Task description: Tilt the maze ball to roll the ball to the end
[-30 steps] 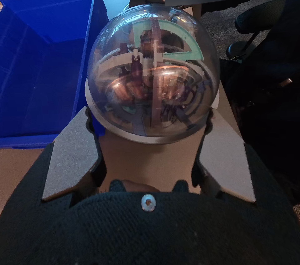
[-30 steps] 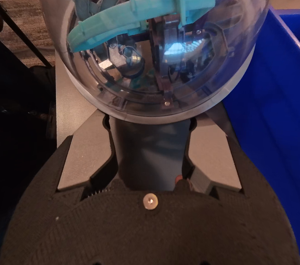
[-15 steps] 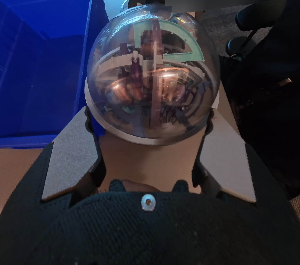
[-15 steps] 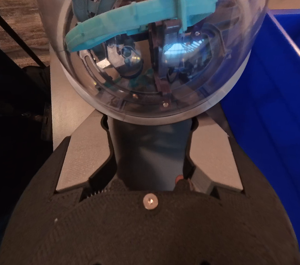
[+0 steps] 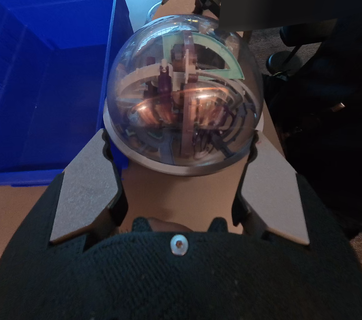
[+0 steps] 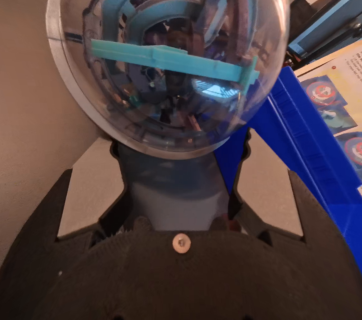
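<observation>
The maze ball [image 5: 183, 98], a clear rigid sphere with plastic tracks inside, is held above the table [image 5: 176, 192] beside a blue bin [image 5: 52, 67]. The left gripper [image 5: 179, 138] and right gripper [image 6: 180, 145] are each spread wide and clamped against its grey equatorial rim. The shell is judged light, hard, slippery and liable to crack; the rim is judged the surest hold.

Maze ball [image 5: 182, 98]: clear glossy plastic shell, matt coloured plastic tracks. Bin [image 5: 52, 67]: smooth blue plastic. Hand-held gripper fingers [image 5: 88, 183]: matt grey, finely grained. Tabletop [image 5: 180, 192]: smooth, matt.
</observation>
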